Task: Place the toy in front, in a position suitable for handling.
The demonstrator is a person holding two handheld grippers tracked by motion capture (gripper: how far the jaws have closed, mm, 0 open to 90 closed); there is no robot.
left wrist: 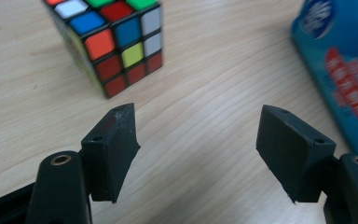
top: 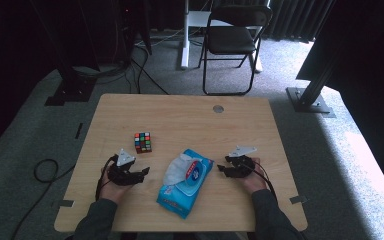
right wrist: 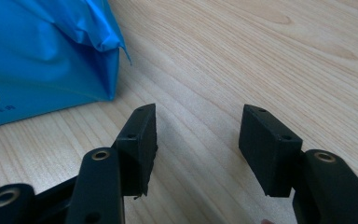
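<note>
The left gripper [top: 141,174] sits low over the near left part of the wooden table [top: 180,115], held in the person's left hand [top: 111,187], its jaws pointing towards the middle of the table. In the left gripper view its two black jaws stand wide apart with bare wood between them and nothing in their grip. Just beyond the left jaw in that view stands a colour cube [left wrist: 109,39], its near corner turned towards the gripper; it is close to the jaw tip but apart from it. In the high view the cube [top: 143,142] rests on the table a little beyond the left gripper, between it and the far edge.

In the middle of the table lies a blue pack of wet wipes [top: 186,181], set at a slant, with its lid flap open and a white wipe [top: 177,168] bunched up at the opening. The pack's blue side shows at the right edge of the left gripper view [left wrist: 345,70], near the right jaw but not touching it.

The right gripper [top: 221,169] rests on the near right part of the table in the right hand [top: 254,181], jaws aimed at the pack. In the right gripper view its jaws stand partly open, narrower than the left pair, over bare wood and holding nothing. The pack's crimped end [right wrist: 51,56] lies just beyond the left jaw, apart from it.
</note>
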